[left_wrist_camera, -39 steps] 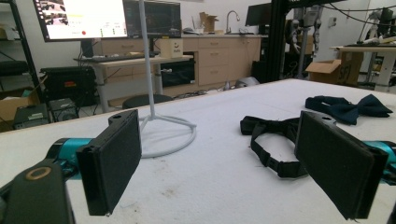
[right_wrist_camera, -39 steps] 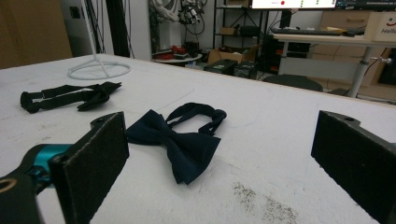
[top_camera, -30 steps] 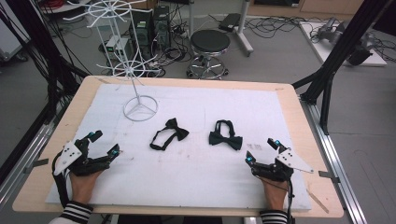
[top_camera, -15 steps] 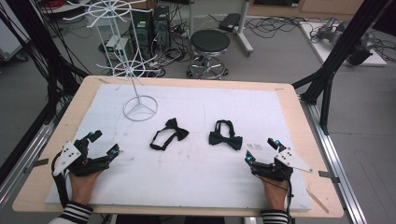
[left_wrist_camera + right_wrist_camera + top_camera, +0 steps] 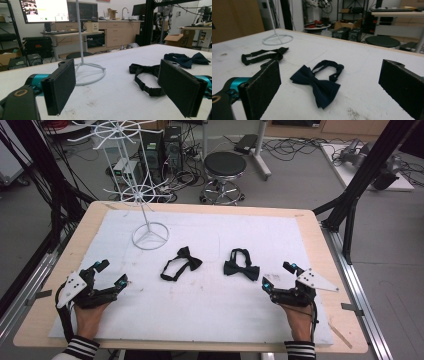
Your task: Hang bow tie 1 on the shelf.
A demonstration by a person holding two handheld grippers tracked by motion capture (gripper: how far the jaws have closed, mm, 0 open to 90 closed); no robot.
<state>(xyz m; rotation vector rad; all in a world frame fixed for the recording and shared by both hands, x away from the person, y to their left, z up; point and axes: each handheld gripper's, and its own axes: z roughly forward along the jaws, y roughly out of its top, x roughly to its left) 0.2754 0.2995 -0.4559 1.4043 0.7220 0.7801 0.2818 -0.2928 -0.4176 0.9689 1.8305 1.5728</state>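
two soft black fabric bow ties (image 5: 241,267) (image 5: 181,263) lie on white felt (image 5: 210,310), far beyond both gaping, empty grippers (image 5: 111,273) (image 5: 279,276).

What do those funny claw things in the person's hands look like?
Each hand holds a black claw tool. The left gripper and right gripper both have two flat black jaws with rough dark pads, bright teal parts near the tips, and a grey three-cornered plate dotted with small holes. A black cable trails from each. The sleeves are black-and-white striped.
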